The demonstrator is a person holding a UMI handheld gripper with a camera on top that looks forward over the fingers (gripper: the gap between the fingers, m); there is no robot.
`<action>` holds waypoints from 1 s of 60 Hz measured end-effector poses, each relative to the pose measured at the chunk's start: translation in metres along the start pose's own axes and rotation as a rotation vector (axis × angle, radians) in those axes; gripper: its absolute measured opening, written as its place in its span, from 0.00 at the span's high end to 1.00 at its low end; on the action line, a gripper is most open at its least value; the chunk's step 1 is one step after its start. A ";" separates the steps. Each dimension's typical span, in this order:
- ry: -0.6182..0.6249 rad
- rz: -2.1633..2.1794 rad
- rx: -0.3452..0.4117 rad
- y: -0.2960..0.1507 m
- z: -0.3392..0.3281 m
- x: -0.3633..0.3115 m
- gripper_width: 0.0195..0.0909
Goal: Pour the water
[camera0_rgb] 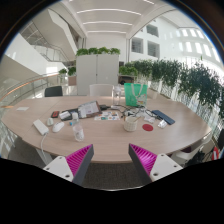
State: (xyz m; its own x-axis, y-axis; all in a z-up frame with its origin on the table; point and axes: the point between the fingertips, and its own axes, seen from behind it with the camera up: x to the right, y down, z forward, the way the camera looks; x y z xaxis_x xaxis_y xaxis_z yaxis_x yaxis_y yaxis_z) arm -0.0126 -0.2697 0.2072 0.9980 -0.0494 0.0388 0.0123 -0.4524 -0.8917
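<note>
My gripper (111,152) hangs above the near edge of a long wooden table (105,134). Its fingers are open, and between the magenta pads (79,158) only bare table shows. Beyond the left finger a small clear bottle (78,124) stands on the table. Beyond the right finger a clear cup or jar (130,122) stands with something inside it that I cannot make out. Both are well ahead of the fingers and apart from them.
Two green containers (134,93) stand at the far side. A tablet or laptop (88,109), a white object (41,126), a red item (148,126) and a blue item (165,117) lie around the table. Chairs (53,91) and plants (185,75) ring it.
</note>
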 end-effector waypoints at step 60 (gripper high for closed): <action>-0.339 -0.104 0.147 -0.005 0.320 -0.222 0.40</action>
State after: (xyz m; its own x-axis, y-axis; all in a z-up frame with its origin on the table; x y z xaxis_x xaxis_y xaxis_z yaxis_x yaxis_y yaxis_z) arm -0.2144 0.0282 0.0587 0.9543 0.2988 0.0032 0.0989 -0.3056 -0.9470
